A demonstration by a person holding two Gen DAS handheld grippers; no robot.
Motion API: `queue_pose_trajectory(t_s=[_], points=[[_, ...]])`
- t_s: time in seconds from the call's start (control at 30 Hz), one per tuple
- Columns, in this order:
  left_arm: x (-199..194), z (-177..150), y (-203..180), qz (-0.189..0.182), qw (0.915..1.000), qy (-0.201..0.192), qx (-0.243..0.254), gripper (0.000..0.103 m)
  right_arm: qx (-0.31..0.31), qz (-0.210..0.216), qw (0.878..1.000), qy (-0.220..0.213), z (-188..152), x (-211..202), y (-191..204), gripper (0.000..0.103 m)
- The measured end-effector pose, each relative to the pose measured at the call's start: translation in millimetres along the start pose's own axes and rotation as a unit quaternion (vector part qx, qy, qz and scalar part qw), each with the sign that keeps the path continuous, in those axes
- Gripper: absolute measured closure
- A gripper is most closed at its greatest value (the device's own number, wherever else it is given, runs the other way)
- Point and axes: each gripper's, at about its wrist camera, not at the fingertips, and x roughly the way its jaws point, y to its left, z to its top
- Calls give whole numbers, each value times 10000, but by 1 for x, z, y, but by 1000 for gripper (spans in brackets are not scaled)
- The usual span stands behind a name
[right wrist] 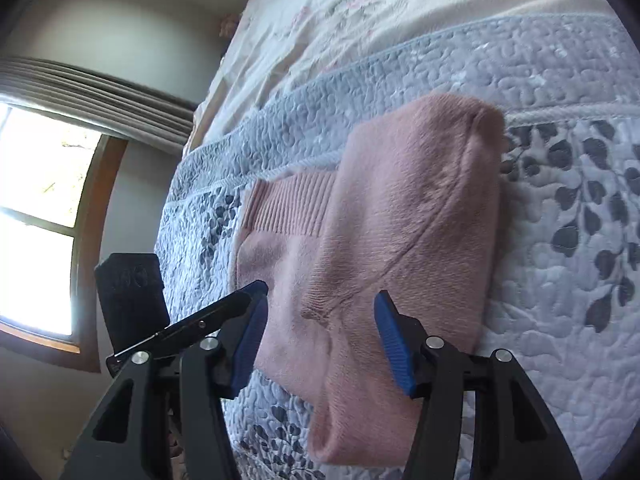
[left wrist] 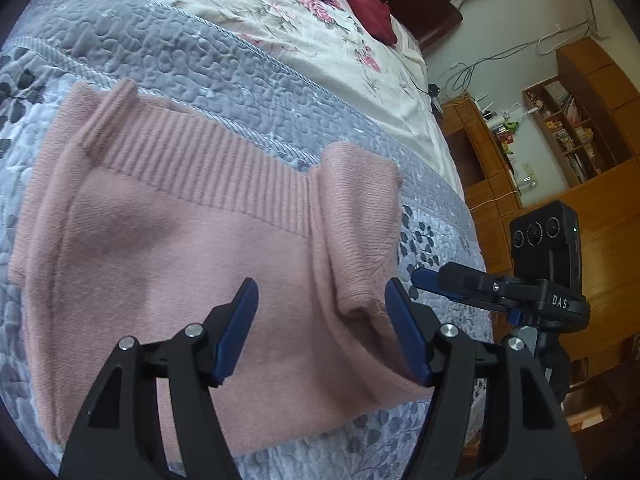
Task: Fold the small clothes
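Pink sweater (left wrist: 180, 240) lies flat on the quilt (left wrist: 200, 64), sleeves folded in, ribbed hem far from both tools. Left gripper (left wrist: 322, 308) and right gripper (right wrist: 320, 312) hover over its near edge, jaws spread wide, empty.

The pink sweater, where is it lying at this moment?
The pink sweater lies on the grey quilted bedspread, partly folded. In both wrist views it sits just beyond the open left gripper and open right gripper.

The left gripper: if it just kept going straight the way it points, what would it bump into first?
Most likely the pink sweater on the quilt; the open left gripper points at its folded-in sleeve.
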Motion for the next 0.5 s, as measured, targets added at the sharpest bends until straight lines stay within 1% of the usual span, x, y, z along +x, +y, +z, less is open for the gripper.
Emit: queue_pose_trajectory(t_s=[0.1, 0.17, 0.27, 0.33, 0.5], points=[[25, 5, -3, -160, 9994, 222, -221, 37, -75, -507, 9986, -150, -9, -20, -16, 47], [42, 5, -2, -175, 9985, 334, -387, 37, -14, -616, 9980, -136, -19, -26, -33, 47], [64, 4, 1, -155, 9972, 490, -551, 37, 218, -620, 9978, -83, -37, -28, -63, 47], [74, 3, 1, -217, 9964, 517, -632, 37, 363, -557, 9978, -83, -47, -28, -79, 47], [86, 9, -5, -325, 9955, 523, -721, 37, 606, -340, 9974, -165, -62, -25, -101, 47]])
